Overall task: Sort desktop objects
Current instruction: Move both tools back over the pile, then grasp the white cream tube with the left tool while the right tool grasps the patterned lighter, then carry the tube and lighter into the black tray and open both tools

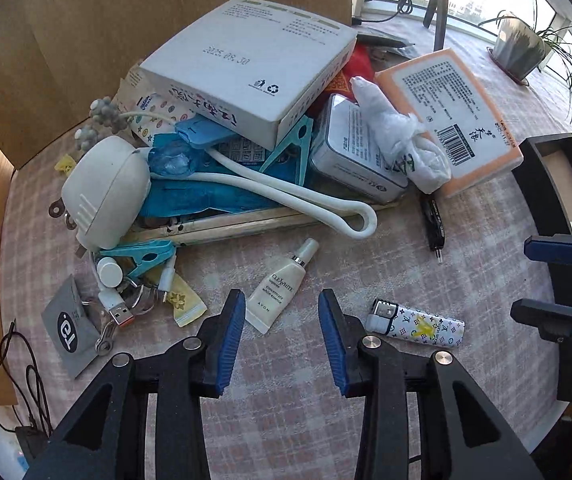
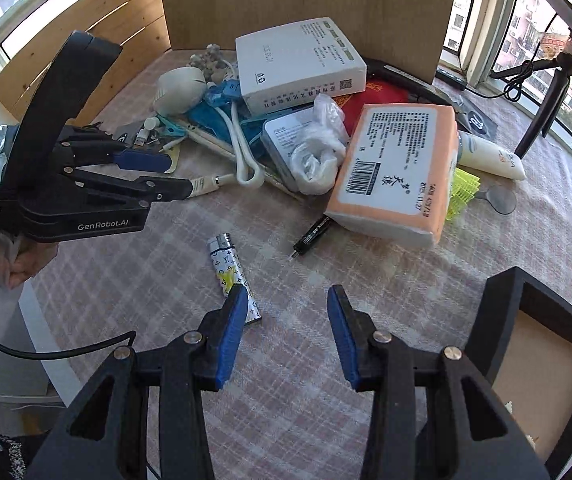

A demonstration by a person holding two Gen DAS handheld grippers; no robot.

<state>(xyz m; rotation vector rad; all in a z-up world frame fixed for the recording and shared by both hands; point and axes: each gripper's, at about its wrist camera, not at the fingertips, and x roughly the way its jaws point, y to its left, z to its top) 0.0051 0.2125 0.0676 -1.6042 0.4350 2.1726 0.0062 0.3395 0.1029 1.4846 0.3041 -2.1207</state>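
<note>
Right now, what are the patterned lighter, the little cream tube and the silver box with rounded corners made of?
The patterned lighter looks like glossy printed plastic with a shiny metal cap. The little cream tube seems soft plastic: smooth, with a flat crimped end and a silver collar. The silver box with rounded corners is probably tin: a dull metallic sheen and a rolled rim, though I cannot be sure.

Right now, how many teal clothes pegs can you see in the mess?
2. One teal peg pokes out under the white box; the other peg lies at the pile's front edge below the white plug. More may be buried.
</note>
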